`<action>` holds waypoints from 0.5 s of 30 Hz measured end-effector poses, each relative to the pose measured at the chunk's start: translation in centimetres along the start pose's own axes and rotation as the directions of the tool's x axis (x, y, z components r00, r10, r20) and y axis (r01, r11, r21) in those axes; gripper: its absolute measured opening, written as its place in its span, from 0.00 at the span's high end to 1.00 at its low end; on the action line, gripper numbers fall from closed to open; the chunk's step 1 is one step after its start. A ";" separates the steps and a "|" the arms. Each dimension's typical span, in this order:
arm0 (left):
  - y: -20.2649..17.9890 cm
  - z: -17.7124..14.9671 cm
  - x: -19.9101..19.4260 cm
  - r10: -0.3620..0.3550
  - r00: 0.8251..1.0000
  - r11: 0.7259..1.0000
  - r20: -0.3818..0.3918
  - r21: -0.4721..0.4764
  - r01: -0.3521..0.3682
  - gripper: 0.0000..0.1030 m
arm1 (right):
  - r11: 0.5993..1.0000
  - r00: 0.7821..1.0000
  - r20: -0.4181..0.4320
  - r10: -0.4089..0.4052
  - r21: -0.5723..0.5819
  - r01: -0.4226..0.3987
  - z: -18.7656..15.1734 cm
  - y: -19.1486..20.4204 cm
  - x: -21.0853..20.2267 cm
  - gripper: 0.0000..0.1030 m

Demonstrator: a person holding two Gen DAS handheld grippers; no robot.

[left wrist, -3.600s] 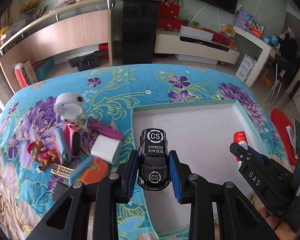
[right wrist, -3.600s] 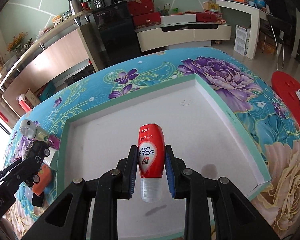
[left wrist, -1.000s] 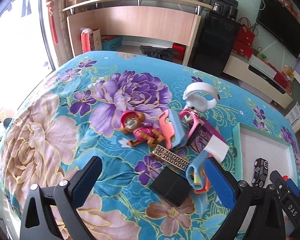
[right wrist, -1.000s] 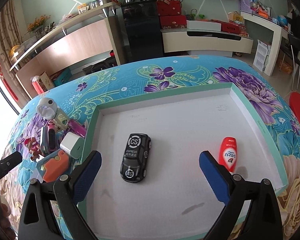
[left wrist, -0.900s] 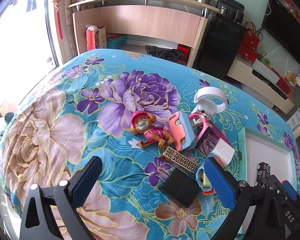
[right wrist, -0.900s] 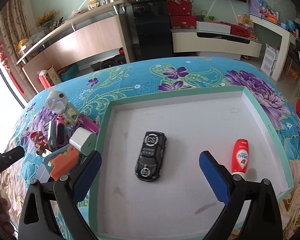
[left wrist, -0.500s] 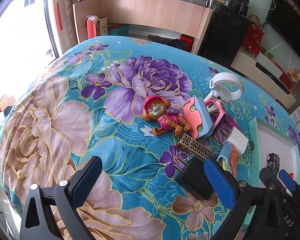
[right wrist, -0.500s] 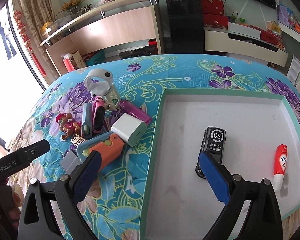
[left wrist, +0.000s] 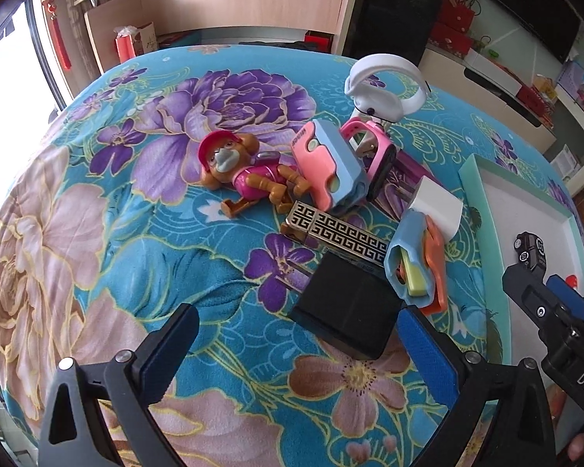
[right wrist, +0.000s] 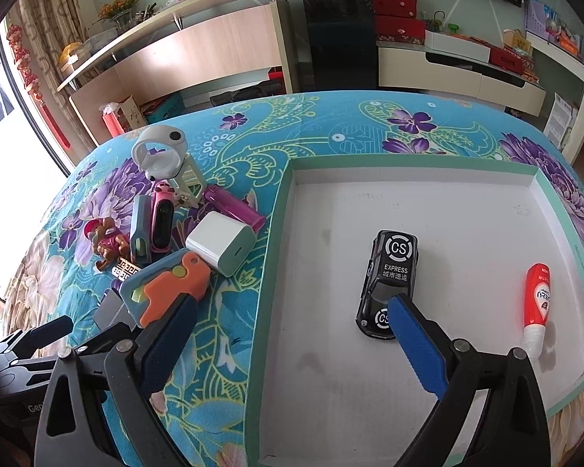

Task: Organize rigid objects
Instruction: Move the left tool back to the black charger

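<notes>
Moved: both my grippers have swung off the tray toward the pile; car and bottle stay where I dropped them.
Left gripper (left wrist: 298, 346): spread wide, holding nothing, low centre of the left view, just over the black block (left wrist: 346, 311).
Right gripper (right wrist: 288, 334): released, empty, straddling the tray (right wrist: 270, 272) wall at bottom centre of the right view.
Car (right wrist: 389, 284): inside the tray, centre right.
Bottle (right wrist: 536, 299): inside the tray, far right, well apart from the car.
Pile: left of the tray on the floral cloth (left wrist: 97, 233); dog toy (left wrist: 245, 175), white charger (right wrist: 220, 243), orange-blue case (right wrist: 167, 288), white ring (right wrist: 157, 153), all crowded together.
</notes>
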State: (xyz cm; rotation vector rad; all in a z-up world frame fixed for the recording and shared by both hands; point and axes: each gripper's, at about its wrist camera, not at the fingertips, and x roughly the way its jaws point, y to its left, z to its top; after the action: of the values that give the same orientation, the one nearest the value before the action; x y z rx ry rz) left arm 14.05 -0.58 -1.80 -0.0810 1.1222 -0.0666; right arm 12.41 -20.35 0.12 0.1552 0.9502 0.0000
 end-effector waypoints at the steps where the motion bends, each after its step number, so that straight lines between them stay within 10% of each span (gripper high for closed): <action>1: -0.3 -0.1 0.1 0.008 1.000 1.000 -0.007 0.014 -0.008 0.00 | 1.000 1.000 -0.002 -0.005 0.001 0.005 0.0 -0.1 0.0 0.05; 15: -1.6 0.2 2.3 0.063 0.998 0.995 -0.005 0.082 -0.062 0.00 | 0.999 1.000 -0.017 -0.015 0.039 0.016 -0.2 -1.1 0.3 0.05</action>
State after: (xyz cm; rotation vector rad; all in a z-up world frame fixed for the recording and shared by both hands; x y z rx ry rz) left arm 15.23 -2.35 -3.62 0.0271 1.1276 -0.0569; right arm 12.36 -21.42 -0.42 0.1845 0.9685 -0.0319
